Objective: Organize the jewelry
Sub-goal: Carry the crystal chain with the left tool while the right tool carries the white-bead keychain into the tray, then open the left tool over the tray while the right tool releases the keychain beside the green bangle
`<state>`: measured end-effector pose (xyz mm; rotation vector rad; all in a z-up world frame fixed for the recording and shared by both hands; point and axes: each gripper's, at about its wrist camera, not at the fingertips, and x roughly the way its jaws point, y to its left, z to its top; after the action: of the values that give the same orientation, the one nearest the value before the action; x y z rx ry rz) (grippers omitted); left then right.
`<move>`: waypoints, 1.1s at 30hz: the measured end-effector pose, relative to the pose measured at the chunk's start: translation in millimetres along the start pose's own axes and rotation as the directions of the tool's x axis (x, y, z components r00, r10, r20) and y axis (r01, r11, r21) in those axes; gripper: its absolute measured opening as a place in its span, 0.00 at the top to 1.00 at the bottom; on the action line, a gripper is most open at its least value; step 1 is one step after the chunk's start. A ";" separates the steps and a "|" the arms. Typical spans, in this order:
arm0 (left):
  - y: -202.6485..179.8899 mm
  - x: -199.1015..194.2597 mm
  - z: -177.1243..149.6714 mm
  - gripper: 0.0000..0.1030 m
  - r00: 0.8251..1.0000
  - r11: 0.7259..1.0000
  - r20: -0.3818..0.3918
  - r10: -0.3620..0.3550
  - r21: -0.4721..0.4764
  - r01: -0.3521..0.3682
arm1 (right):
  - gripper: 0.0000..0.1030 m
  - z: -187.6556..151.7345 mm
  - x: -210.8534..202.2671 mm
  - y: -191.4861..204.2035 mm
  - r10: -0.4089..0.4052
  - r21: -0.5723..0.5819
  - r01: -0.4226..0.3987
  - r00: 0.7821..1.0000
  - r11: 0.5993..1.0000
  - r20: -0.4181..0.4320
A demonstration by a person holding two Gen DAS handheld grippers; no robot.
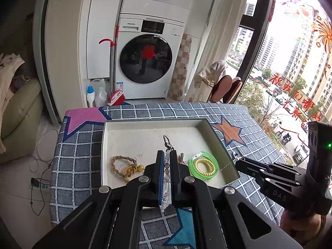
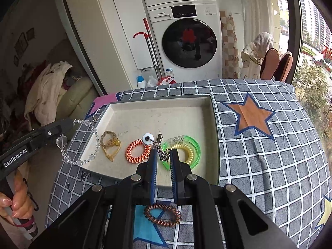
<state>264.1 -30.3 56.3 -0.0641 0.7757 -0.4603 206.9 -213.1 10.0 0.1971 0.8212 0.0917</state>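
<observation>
A shallow white tray point(image 1: 149, 128) point(image 2: 157, 110) lies on the checked tablecloth. In it lie a braided cord bracelet with gold beads point(image 1: 124, 165) point(image 2: 110, 143), an orange spiral hair tie point(image 2: 138, 151), a green bangle point(image 1: 204, 166) point(image 2: 194, 147) with a yellow spiral tie inside, and a metal charm with a white disc point(image 2: 148, 139). My left gripper point(image 1: 167, 161) point(image 2: 68, 123) is shut on a clear crystal bead chain point(image 1: 167, 176) point(image 2: 83, 143), which hangs over the tray's left edge. My right gripper point(image 2: 164, 155) point(image 1: 238, 161) is open above the charm's chain.
A brown spiral hair tie point(image 2: 162, 214) lies on the cloth in front of the tray. The table point(image 2: 269, 155) has star patches. A washing machine point(image 1: 145, 62), a mop, bottles and chairs stand behind. A window is at right.
</observation>
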 end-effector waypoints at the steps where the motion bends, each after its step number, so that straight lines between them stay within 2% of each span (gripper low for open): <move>1: -0.5 5.5 2.3 0.76 1.000 1.000 -0.005 -0.001 -0.001 0.001 | 0.87 3.0 5.5 -0.3 0.001 0.002 -0.001 1.000 1.000 -0.003; 8: 2.9 52.0 9.7 0.76 0.999 1.000 -0.036 0.018 0.009 -0.018 | 0.87 18.1 44.2 -4.2 0.000 0.006 0.000 1.000 1.000 -0.027; 17: 20.5 102.1 -5.2 0.76 0.989 0.995 -0.104 0.100 0.022 -0.098 | 0.87 22.0 90.7 -18.2 -0.012 0.034 0.014 0.998 0.999 -0.060; 22: 24.2 115.3 -14.7 0.76 0.975 0.981 -0.121 0.189 0.074 -0.181 | 0.87 15.6 108.4 -19.7 -0.025 0.028 0.027 0.997 0.999 -0.078; 30: 22.0 125.5 -23.2 0.76 0.954 0.957 -0.120 0.273 0.131 -0.258 | 0.86 13.5 113.8 -10.6 -0.047 -0.021 0.045 0.995 0.999 -0.084; 32: 21.5 126.5 -23.9 0.76 0.950 0.953 -0.120 0.287 0.139 -0.270 | 0.81 13.2 113.7 -11.2 -0.042 -0.021 0.040 0.995 0.999 -0.087; 33: 20.6 125.7 -24.0 0.76 0.949 0.951 -0.116 0.292 0.143 -0.275 | 0.71 13.4 113.4 -11.1 -0.041 -0.020 0.040 0.995 0.999 -0.089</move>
<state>333.3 -62.4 -48.6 0.1974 0.8732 -0.2387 293.9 -208.0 -64.8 0.1603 0.9128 0.0700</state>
